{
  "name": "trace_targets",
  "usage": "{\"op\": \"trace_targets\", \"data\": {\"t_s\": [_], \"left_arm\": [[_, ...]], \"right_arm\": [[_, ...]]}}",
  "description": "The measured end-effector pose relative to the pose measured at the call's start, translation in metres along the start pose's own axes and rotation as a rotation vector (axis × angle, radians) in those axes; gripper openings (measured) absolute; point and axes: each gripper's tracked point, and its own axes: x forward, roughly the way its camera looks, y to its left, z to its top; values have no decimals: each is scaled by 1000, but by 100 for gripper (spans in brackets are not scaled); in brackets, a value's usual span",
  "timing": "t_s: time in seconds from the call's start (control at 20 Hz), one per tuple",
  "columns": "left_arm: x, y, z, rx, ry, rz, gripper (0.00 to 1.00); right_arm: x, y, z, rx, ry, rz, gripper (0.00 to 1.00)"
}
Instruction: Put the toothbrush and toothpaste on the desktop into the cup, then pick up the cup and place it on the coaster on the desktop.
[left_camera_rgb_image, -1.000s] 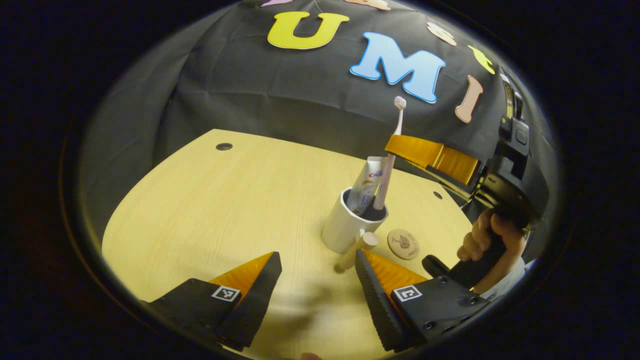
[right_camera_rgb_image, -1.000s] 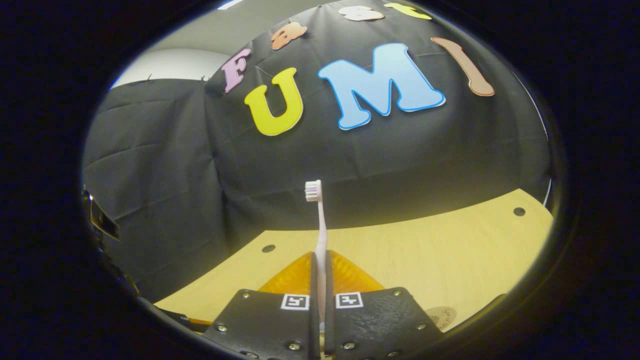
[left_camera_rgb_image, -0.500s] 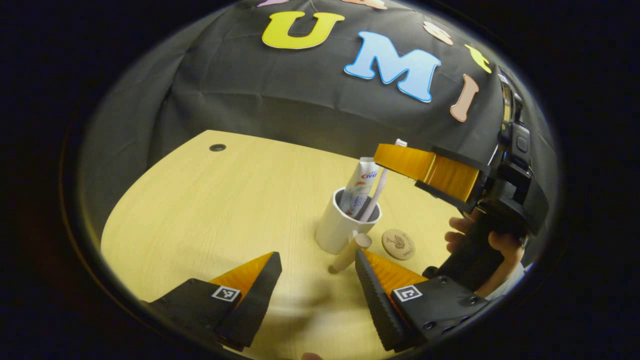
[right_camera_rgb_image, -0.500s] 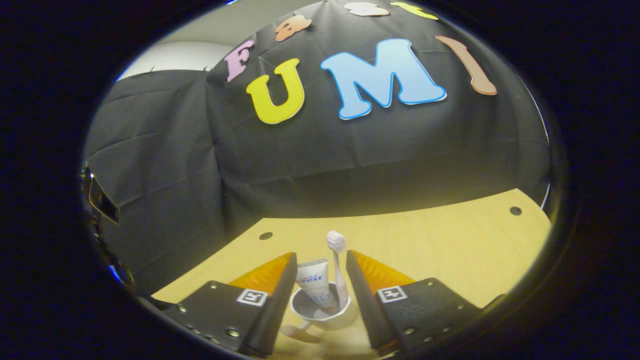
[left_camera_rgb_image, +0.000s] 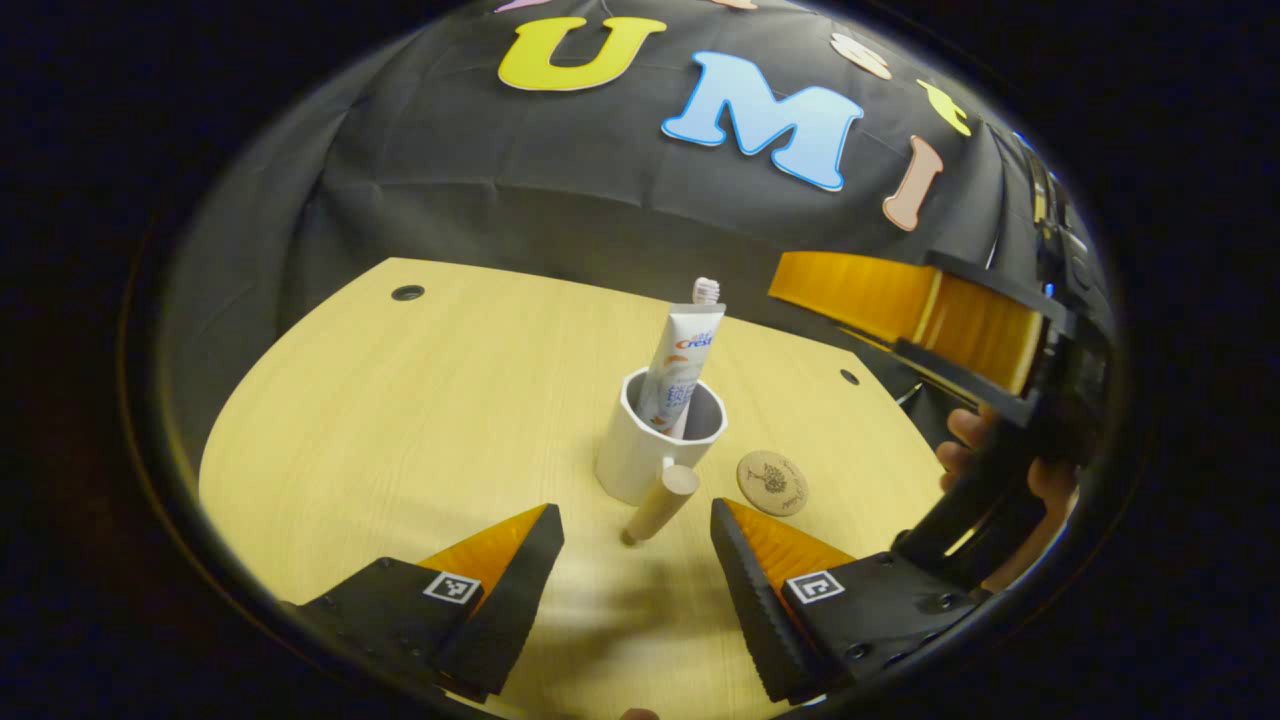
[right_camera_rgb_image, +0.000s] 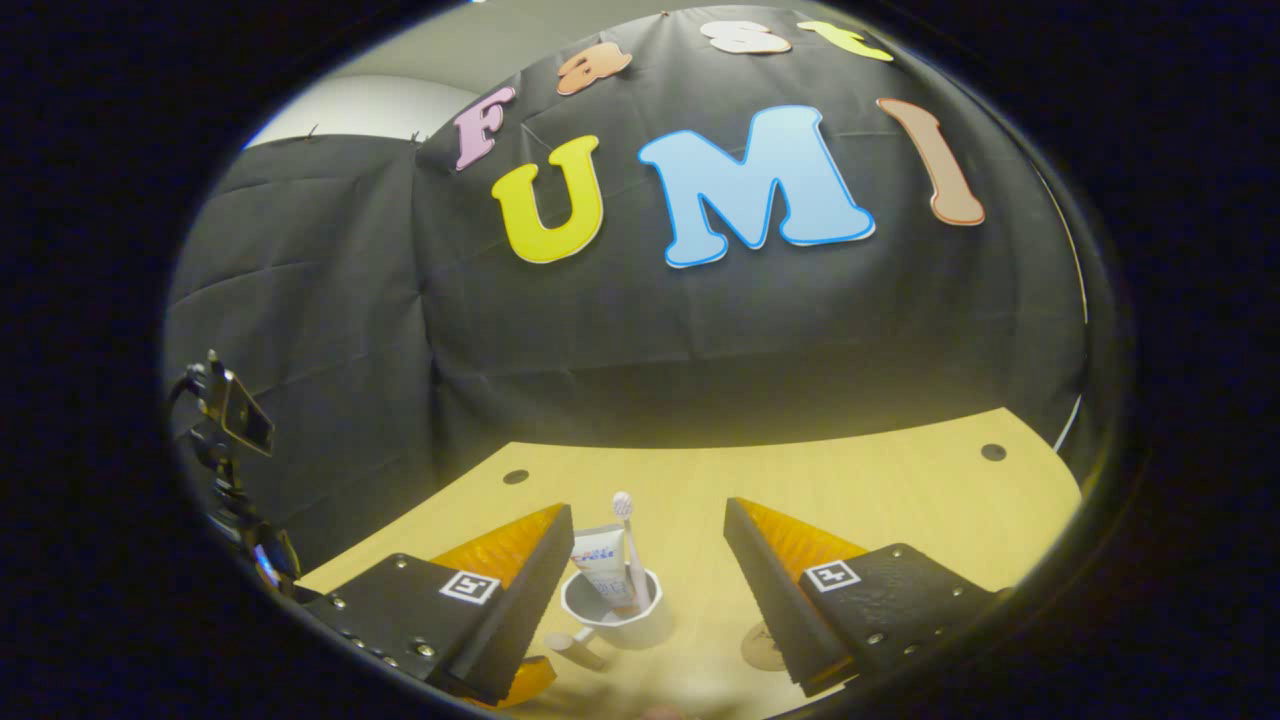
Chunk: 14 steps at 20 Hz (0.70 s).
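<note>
Looking along the left claw (left_camera_rgb_image: 630, 560) in the left gripper view, we see its fingers spread wide and empty, low over the bench (left_camera_rgb_image: 420, 400). Just beyond them stands the white cup (left_camera_rgb_image: 650, 440), its wooden handle (left_camera_rgb_image: 660, 503) pointing toward us. The toothpaste (left_camera_rgb_image: 680, 365) now leans upright inside it, and the toothbrush (left_camera_rgb_image: 706, 291) peeks out behind the tube; a second ago the right claw (left_camera_rgb_image: 900, 310) was still clamped on that brush above the cup. The right claw has since pulled up and off to the right, and the coaster (left_camera_rgb_image: 771, 482) lies bare just right of the cup.

Turning to the right gripper view, we find the right claw (right_camera_rgb_image: 645, 580) released, its fingers wide apart, where a second ago they pinched the brush. Between and beyond them sits the cup (right_camera_rgb_image: 615, 615) with the toothpaste (right_camera_rgb_image: 598, 560) and toothbrush (right_camera_rgb_image: 630, 550) standing in it. Part of the coaster (right_camera_rgb_image: 762, 645) shows near the right finger.

We judge the loading step done: both items are in the cup. What remains is gripping the cup, probably by its handle, and setting it on the coaster.
</note>
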Motion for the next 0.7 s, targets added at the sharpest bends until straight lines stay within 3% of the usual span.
{"op": "trace_targets", "data": {"t_s": [0.15,0.2,0.3,0.35,0.4,0.7], "left_arm": [[13,-7,-3,34,52,13,91],[19,-8,-3,45,72,17,95],[29,-9,-3,56,121,19,91],[36,-9,-3,61,149,25,95],[40,-9,-2,64,174,31,91],[63,-10,-4,48,318,35,95]], "right_arm": [[-20,-13,9,-18,3,-33,95],[-26,-17,13,-26,6,-43,95],[-39,-25,14,-32,16,-63,95],[-45,-29,14,-33,24,-73,95],[-51,-33,14,-35,32,-83,95],[-93,-56,-12,-77,119,-136,95]]}}
